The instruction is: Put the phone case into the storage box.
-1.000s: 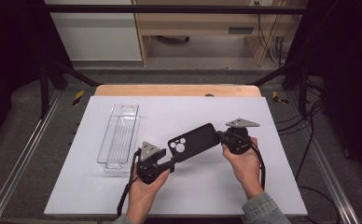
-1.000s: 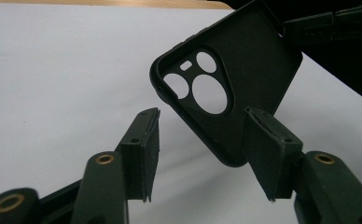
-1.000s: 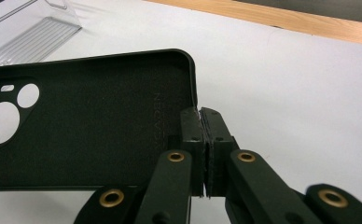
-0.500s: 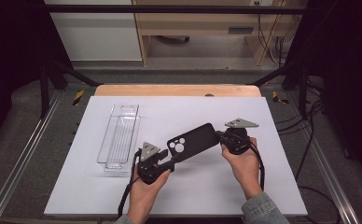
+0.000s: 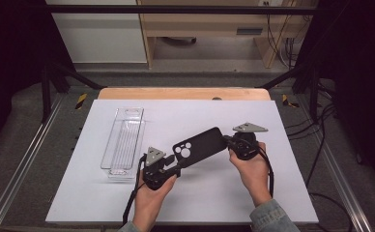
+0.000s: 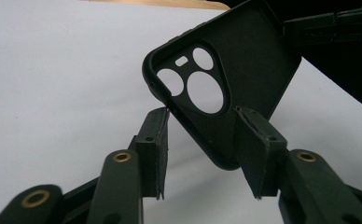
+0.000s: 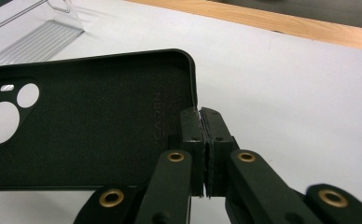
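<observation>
A black, soft-lined phone case with round camera cut-outs (image 5: 198, 146) hangs above the white table (image 5: 296, 193), pinched at its plain end by the right gripper (image 7: 201, 116), jaws clamped tight on its wall. At the left gripper (image 6: 202, 140), the jaws have just been closing around the camera end; whether both pads press it cannot be told. A clear plastic tray (image 5: 123, 143) lies beyond the left gripper.

Phone case (image 5: 200, 146) btwn grippers, tray (image 5: 123, 142) to its left
</observation>
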### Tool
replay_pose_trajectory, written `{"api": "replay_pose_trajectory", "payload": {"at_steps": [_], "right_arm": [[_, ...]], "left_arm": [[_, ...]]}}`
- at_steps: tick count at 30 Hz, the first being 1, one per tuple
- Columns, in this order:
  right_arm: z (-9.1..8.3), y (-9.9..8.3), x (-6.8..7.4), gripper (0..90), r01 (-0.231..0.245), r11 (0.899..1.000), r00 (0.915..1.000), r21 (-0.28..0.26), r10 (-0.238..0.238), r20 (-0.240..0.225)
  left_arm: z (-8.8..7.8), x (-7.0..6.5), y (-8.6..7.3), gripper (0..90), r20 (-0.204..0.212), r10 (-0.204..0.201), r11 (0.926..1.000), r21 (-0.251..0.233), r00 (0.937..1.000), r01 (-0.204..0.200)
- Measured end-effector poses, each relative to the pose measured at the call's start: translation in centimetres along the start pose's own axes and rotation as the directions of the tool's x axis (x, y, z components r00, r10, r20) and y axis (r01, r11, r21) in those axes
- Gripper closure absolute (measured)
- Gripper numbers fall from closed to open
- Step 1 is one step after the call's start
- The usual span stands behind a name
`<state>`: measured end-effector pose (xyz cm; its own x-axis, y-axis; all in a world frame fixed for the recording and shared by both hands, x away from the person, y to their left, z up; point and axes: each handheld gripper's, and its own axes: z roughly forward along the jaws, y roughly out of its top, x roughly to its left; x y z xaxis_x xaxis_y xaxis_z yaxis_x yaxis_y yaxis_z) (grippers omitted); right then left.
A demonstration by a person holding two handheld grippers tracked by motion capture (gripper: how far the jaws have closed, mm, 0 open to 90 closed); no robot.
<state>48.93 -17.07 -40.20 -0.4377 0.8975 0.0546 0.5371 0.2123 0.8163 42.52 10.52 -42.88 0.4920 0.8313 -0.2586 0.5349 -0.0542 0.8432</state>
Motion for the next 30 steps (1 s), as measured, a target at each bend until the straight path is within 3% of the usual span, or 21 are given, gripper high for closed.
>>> {"api": "replay_pose_trajectory", "payload": {"at_steps": [16, 30], "right_arm": [[-0.08, 0.01, 0.21, 89.3, 0.009, 1.0, 1.0, -0.004, -0.009, -0.002], [-0.11, 0.0, 0.3, 89.1, 0.008, 1.0, 1.0, -0.007, -0.008, -0.003]], "left_arm": [[0.32, 0.47, -0.13, 68.8, -0.019, -0.04, 0.9989, -0.026, 0.999, 0.039], [0.6, 0.42, -0.29, 69.6, -0.068, -0.035, 0.9986, -0.042, 0.9971, 0.032]]}}
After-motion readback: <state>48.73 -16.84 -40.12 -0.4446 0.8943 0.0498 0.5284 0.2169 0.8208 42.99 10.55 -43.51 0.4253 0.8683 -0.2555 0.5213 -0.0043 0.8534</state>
